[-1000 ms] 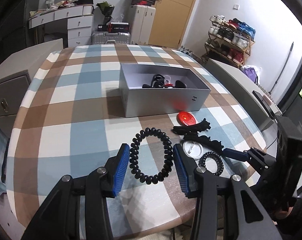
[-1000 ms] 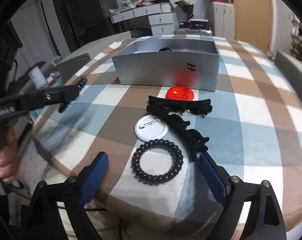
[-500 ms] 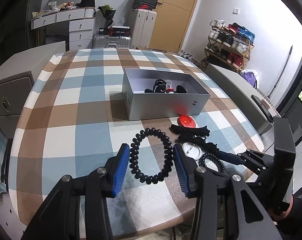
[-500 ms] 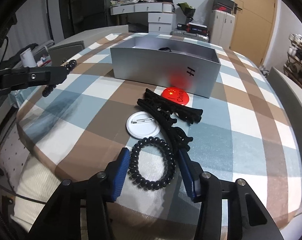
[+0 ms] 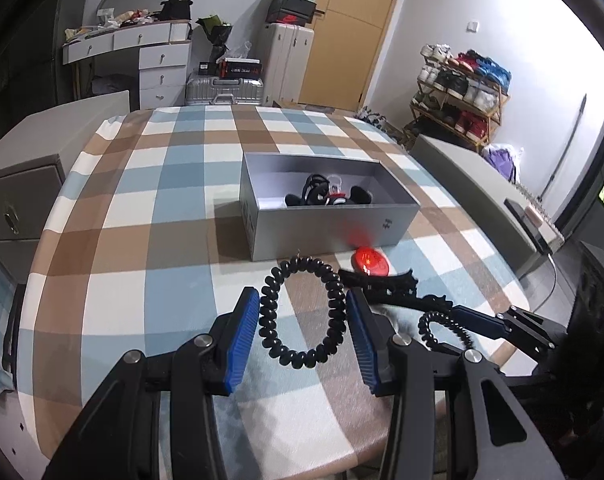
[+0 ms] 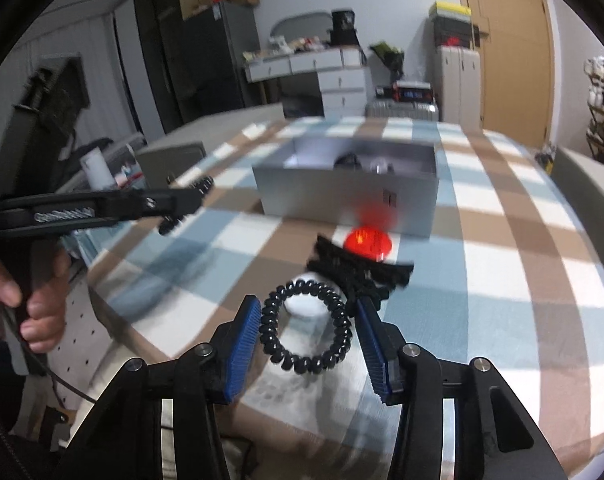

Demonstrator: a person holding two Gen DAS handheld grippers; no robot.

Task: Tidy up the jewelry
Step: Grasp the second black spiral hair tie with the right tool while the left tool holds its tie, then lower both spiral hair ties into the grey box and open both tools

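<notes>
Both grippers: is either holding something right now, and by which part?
Yes. The left gripper pinches a large black coil hair tie across its outer sides; the right gripper pinches a smaller coil hair tie likewise.

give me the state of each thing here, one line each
left gripper: shut on the large spiral hair tie, held above the table
right gripper: shut on the small spiral hair tie
silver box: open, no lid, dark items inside
red badge: flat on the tablecloth, beside the box
black hair clips: lying on the cloth
</notes>
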